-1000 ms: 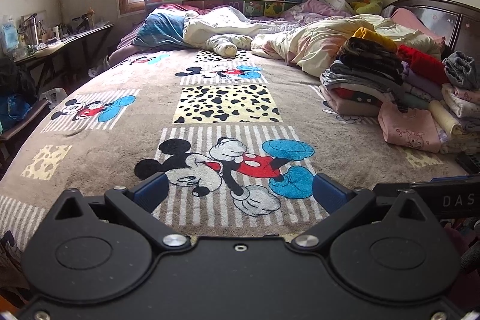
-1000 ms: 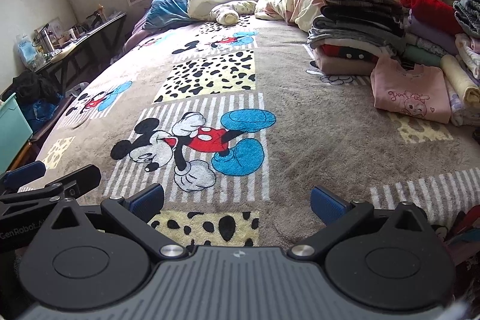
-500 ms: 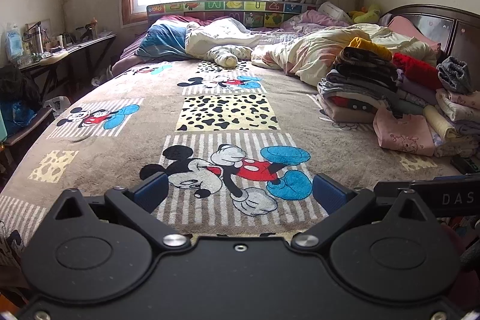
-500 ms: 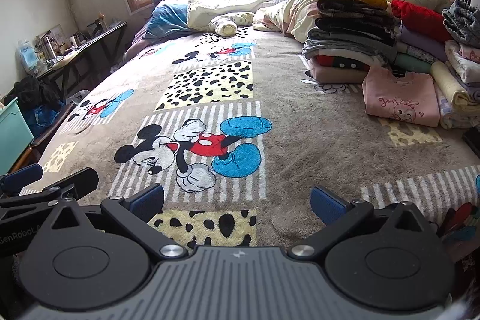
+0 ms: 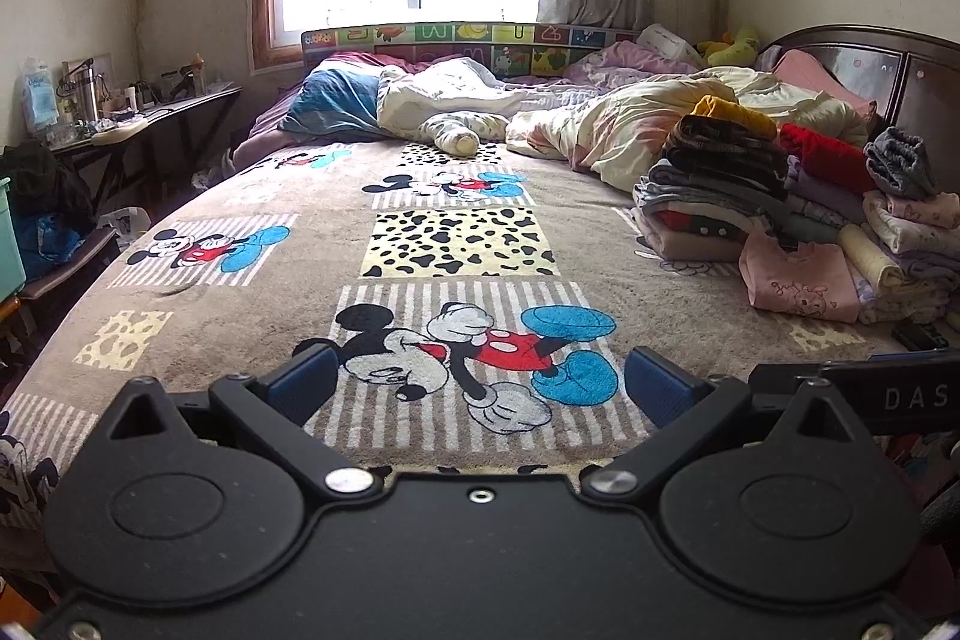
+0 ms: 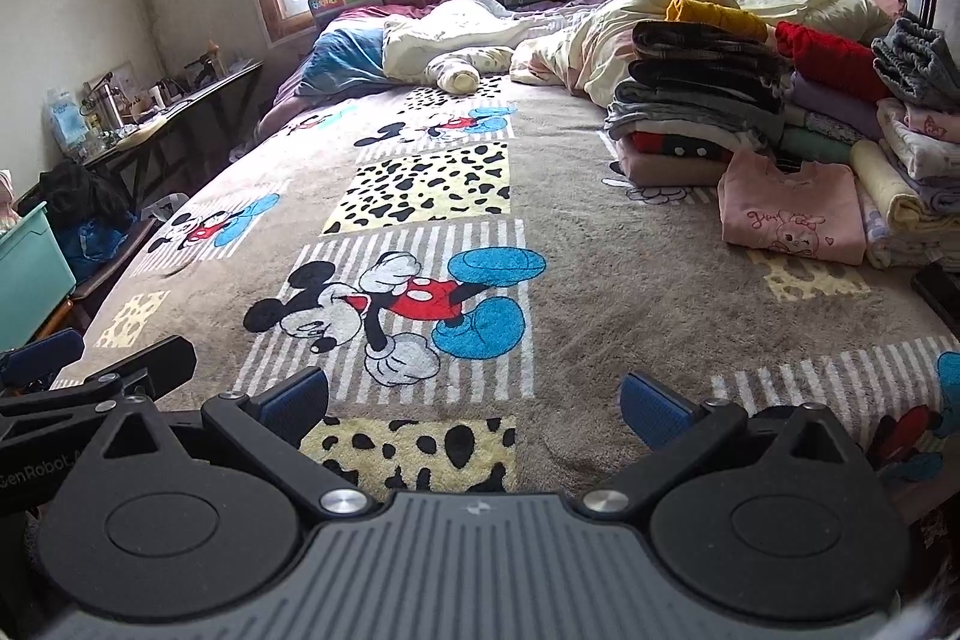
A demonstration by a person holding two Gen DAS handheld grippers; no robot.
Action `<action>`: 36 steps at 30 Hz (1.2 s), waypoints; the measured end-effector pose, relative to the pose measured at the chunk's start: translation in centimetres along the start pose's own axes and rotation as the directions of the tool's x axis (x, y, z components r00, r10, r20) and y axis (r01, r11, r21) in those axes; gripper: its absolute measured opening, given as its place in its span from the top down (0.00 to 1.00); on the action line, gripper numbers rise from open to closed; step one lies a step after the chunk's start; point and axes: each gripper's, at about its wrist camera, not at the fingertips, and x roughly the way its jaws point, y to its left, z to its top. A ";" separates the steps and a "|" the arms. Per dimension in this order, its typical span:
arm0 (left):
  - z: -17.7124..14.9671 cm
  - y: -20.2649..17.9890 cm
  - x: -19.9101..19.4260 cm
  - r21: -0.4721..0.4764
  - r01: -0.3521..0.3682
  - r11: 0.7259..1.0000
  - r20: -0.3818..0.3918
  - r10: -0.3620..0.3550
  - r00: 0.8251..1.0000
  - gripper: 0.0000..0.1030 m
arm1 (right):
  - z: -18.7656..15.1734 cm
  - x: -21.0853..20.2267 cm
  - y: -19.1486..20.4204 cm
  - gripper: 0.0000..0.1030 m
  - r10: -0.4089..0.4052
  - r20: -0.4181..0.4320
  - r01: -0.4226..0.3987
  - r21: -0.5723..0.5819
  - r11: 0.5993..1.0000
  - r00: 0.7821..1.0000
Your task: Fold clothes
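Two hand-held grippers over a bed (image 5: 252, 280) spread with a cartoon-mouse blanket (image 6: 420, 232). The left gripper (image 5: 477, 388) and the right gripper (image 6: 474, 403) both hover at the near edge of the bed, each with its jaws wide apart and nothing between them; neither touches cloth.

The task's things – the clothes – lie at the right of the bed. A tall stack of folded garments (image 5: 714, 184), dark and grey pieces above a red and a beige one, stands beside a second heap of folded clothes (image 6: 840, 100) in red, purple and green, with rolled pale pieces nearer the right edge. A pink sweatshirt (image 6: 792, 214) with a cartoon print lies folded flat on the blanket, touching the near foot of the stacks. A grey knit piece (image 5: 900, 163) sits bunched on top at the far right; whether it is folded cannot be told.

Crumpled bedding (image 5: 630, 130) and pillows fill the far end below the window. A cluttered desk (image 5: 150, 118) stands at the left wall.

State of the task, as a judgement: every garment clearly seen lies folded and stacked, and the middle of the blanket carries no loose garment. This fits either a finished batch or a pause between garments – unfolded clothes may lie out of view.
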 end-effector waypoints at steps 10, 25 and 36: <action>-0.3 -0.1 -0.2 0.000 -0.005 1.000 0.001 0.005 1.000 0.00 | 0.2 -0.2 0.0 0.00 0.006 0.006 -0.005 -0.004 1.000 1.000; -0.7 -0.9 5.9 -0.064 0.111 0.992 -0.096 -0.117 0.988 0.00 | -0.2 5.9 -5.3 0.00 0.039 0.002 -0.039 0.109 0.993 0.999; 6.0 -7.8 13.8 0.081 0.294 0.952 -0.055 -0.290 0.956 0.00 | -0.5 14.0 -13.4 0.00 0.047 0.083 -0.067 0.261 0.963 0.995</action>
